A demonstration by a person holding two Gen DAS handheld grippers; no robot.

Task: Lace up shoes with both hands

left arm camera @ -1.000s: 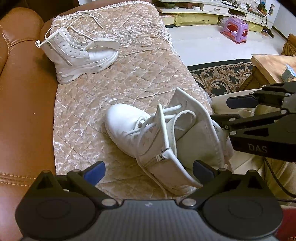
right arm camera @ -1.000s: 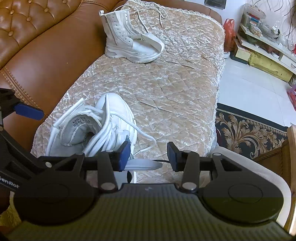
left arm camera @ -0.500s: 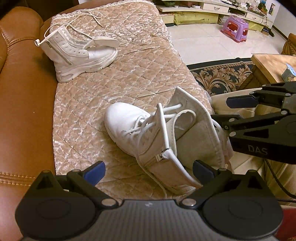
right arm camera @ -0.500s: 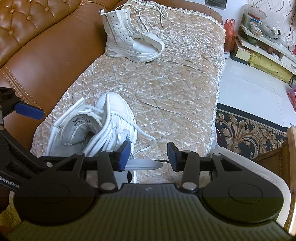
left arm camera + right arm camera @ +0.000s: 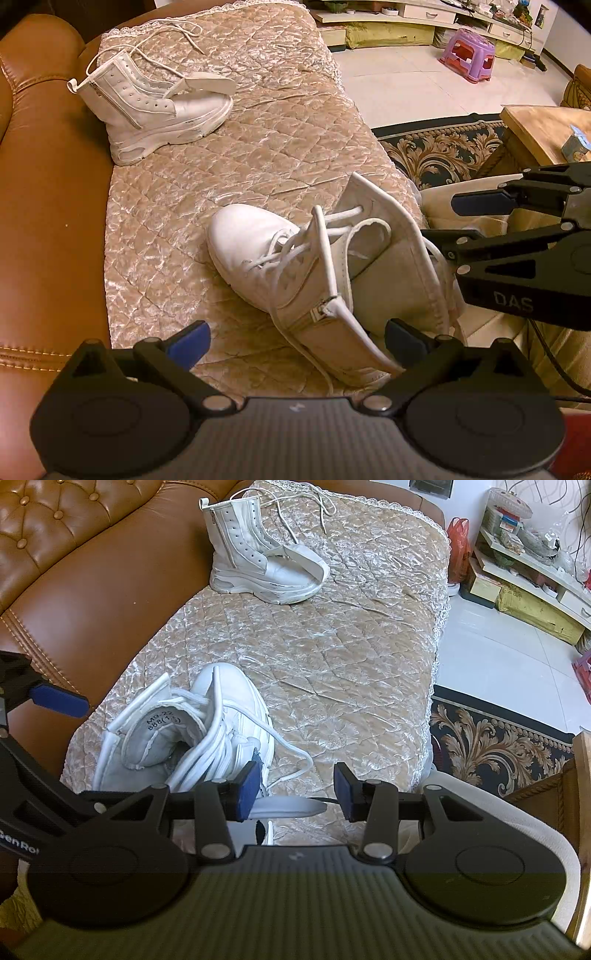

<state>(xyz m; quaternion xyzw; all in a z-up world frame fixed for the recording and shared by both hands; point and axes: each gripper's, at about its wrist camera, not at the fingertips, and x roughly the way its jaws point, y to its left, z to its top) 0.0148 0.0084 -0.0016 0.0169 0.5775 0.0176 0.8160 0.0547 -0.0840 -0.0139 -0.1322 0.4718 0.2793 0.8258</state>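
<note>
A white high-top boot [image 5: 295,266] lies on the quilted sofa cover, toe pointing away, tongue pulled open, laces [image 5: 280,251] loose across it. It also shows in the right wrist view [image 5: 207,731], with one lace end [image 5: 291,753] trailing right. My left gripper [image 5: 295,338] is open and empty, just short of the boot's ankle. My right gripper [image 5: 297,794] is open and empty, its left pad against the boot's side; it also shows in the left wrist view [image 5: 461,221], to the boot's right.
A second white boot [image 5: 147,107] with loose laces stands at the far end of the cover [image 5: 351,657]. Brown leather sofa back [image 5: 92,572] runs along the left. A patterned rug [image 5: 436,147], wooden table [image 5: 543,129] and purple stool [image 5: 469,53] lie to the right.
The left wrist view has shifted slightly, so both boots sit a little lower in frame. Both grippers stay open and the boot has not moved.
</note>
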